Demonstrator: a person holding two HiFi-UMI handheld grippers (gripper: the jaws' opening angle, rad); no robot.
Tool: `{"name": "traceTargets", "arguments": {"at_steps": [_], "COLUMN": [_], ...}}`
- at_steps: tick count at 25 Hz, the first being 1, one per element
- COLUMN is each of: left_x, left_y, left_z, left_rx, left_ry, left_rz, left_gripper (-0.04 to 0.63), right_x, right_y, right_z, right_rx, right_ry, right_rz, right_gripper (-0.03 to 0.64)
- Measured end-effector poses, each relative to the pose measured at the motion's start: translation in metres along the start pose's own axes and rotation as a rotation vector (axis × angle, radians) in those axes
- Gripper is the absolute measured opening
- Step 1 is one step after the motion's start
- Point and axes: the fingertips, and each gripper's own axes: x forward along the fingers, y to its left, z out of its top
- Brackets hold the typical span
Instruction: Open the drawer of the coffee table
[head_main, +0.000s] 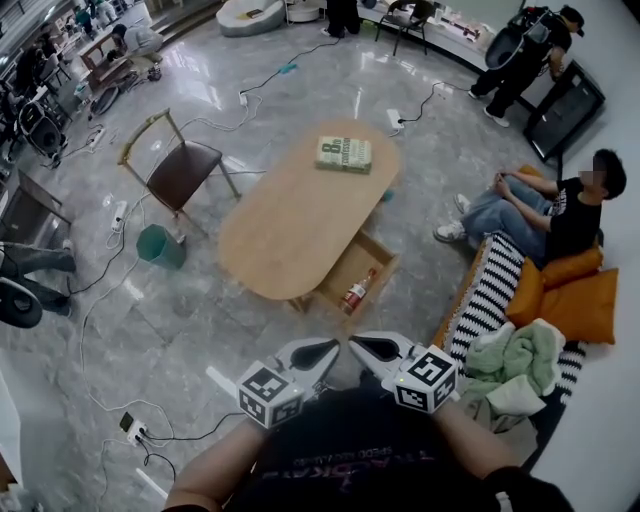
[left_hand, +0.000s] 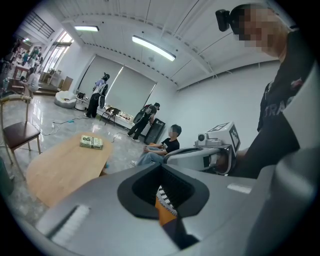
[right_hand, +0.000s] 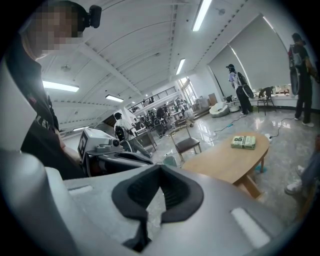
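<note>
Head view: drawer (head_main: 358, 275) stands pulled out of the table (head_main: 290, 215) on its near side, pointing toward the person, bottle (head_main: 355, 292) inside. It lies ahead of both tools, and the right hand-held gripper (head_main: 368, 348) seems slightly nearer than the left hand-held gripper (head_main: 322, 352).
Left gripper view: jaws together, nothing between; table ahead-left, well apart.
Right gripper view: jaws together, nothing between; table ahead-right, drawer not clear.

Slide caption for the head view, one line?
Coffee table, drawer open with a bottle inside, book on top; left tool and right tool shut and empty, short of the table.
</note>
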Motion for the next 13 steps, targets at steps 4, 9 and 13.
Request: {"name": "traceTargets", "arguments": {"at_steps": [4, 9, 13], "left_x": [-0.0002, 0.0015, 0.0029], "left_y": [-0.0019, -0.0051, -0.0042], "left_z": [-0.0002, -0.0023, -0.0051], "left_rx": [-0.003, -0.009, 0.010], "left_ry": [0.008, 0.012, 0.002], "left_rz": [0.000, -0.005, -0.018], "left_gripper": [0.003, 0.003, 0.003], "right_x": [-0.0010, -0.0025, -0.0023], "right_y": [0.0001, -0.0001, -0.0012], "right_z": [-0.0021, -0.0060, -0.0063], "right_rx": [0.000, 0.004, 0.009], "right_ry": [0.001, 0.003, 0.004], "right_rz": [-0.002, 0.000, -0.001], "right_gripper": [0.002, 0.002, 0.002]}}
